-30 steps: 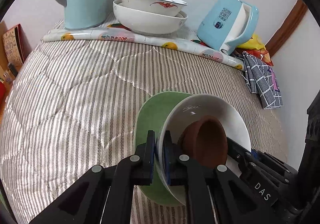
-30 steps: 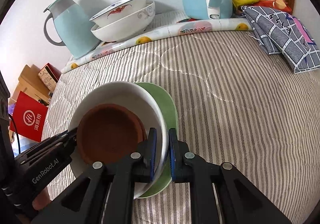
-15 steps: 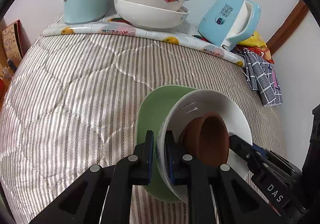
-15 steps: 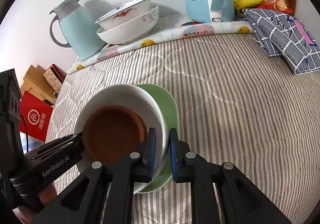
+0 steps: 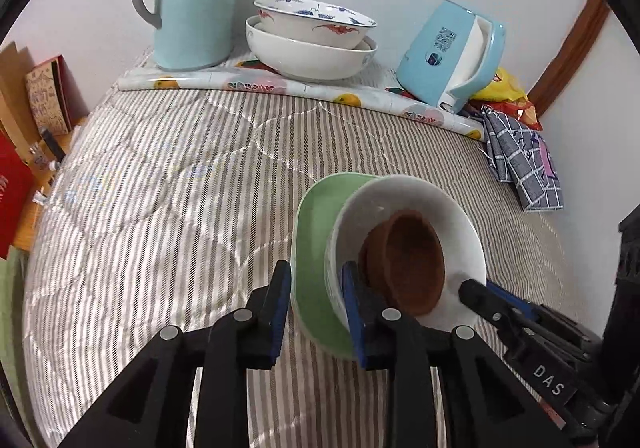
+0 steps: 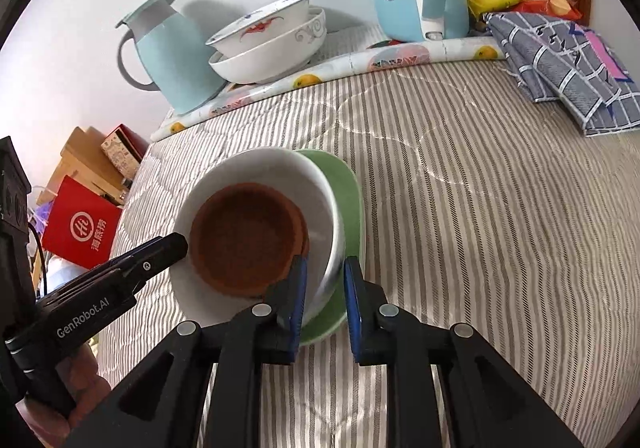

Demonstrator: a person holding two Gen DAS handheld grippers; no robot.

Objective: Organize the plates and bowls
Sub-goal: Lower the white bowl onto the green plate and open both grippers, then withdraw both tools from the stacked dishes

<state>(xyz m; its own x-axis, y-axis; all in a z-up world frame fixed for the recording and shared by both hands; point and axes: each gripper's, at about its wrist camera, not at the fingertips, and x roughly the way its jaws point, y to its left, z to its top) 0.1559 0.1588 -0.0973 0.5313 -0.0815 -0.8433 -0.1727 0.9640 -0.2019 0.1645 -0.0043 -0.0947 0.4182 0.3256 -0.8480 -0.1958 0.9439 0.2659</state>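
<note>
- While both sets of jaws are opening, the stack of dishes sits between them on the striped quilt (image 5: 168, 176) of a bed, near its front edge.
- At the bottom lies a green plate (image 5: 316, 216), flat on the quilt, its rim showing past the stack on the far side from the right gripper's camera.
- On it stands a white bowl (image 6: 280, 176), mouth upward, glossy and plain inside.
- Inside that rests a smaller brown bowl (image 6: 244, 236), matt and rust-coloured, also mouth upward and slightly off-centre towards the left gripper.
- The left gripper (image 5: 316, 312) has its jaws a little apart, straddling the near rims of the green plate and the white bowl; a gap shows at the outer blue pad, so it no longer pinches them.
- The right gripper (image 6: 322, 294) likewise straddles the white bowl's rim with narrow gaps on both sides of the wall.
- At the back, on a fruit-patterned mat (image 5: 280, 86), two white patterned bowls (image 5: 312, 40) sit nested, mouths up, between a pale blue jug (image 5: 192, 0) and a tilted blue kettle (image 5: 448, 56).
- A checked cloth (image 6: 568, 64) lies at the far right corner.
</note>
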